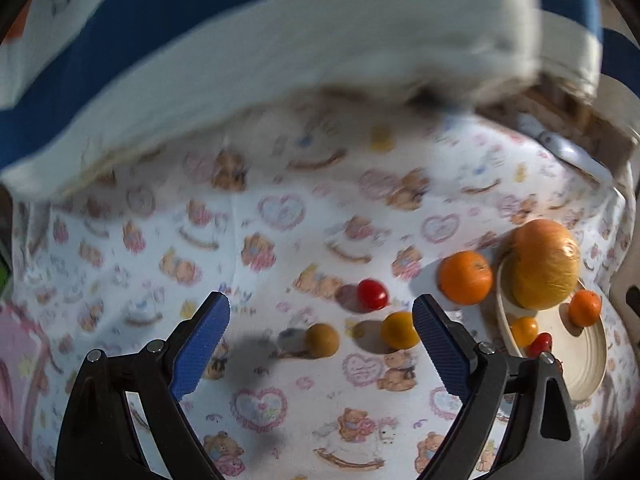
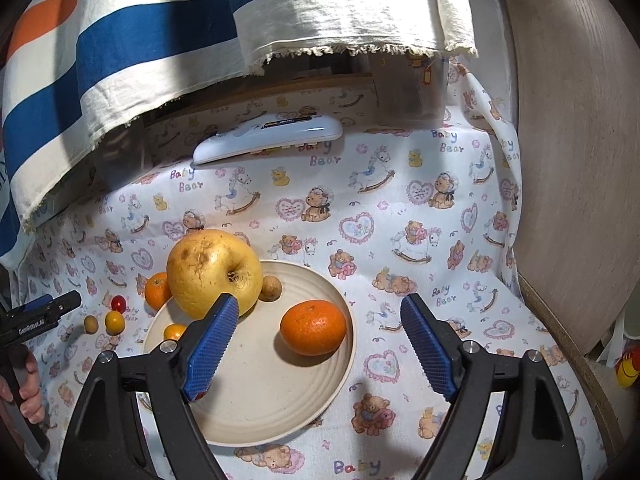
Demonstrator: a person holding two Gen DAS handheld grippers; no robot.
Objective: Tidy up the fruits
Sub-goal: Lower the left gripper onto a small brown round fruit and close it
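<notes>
- The right gripper (image 2: 320, 336) stands with jaws wide and nothing between them, poised above the cream plate (image 2: 256, 400); the tangerine (image 2: 313, 327) sits free on the plate just below the gap.
- The left gripper (image 1: 320, 340) is wide too, empty, and aimed at the loose fruit on the cloth: a small brown fruit (image 1: 322, 340), a yellow cherry tomato (image 1: 399, 330) and a red cherry tomato (image 1: 372, 294).
- Those three are round and small; I'd guess a finger coming in off-centre would flick one away across the cloth, perhaps off the edge.
- The big yellow pomelo-like fruit (image 2: 214, 272) sits at the plate's far rim, with another orange (image 2: 157, 289) just outside it. A knock there could roll it off or tip the shallow plate.
- Squeezing a cherry tomato hard would likely burst it.
- The plate already holds small pieces near the right gripper's left finger; what lies under that finger I can't quite make out.
- The surface is a table under a baby-bear print cloth (image 2: 420, 240), slightly wrinkled.
- A white remote (image 2: 268, 138) lies at the back, a blue, white and orange striped towel (image 2: 120, 40) hangs over it, and a wooden panel (image 2: 580, 160) stands at the right.
</notes>
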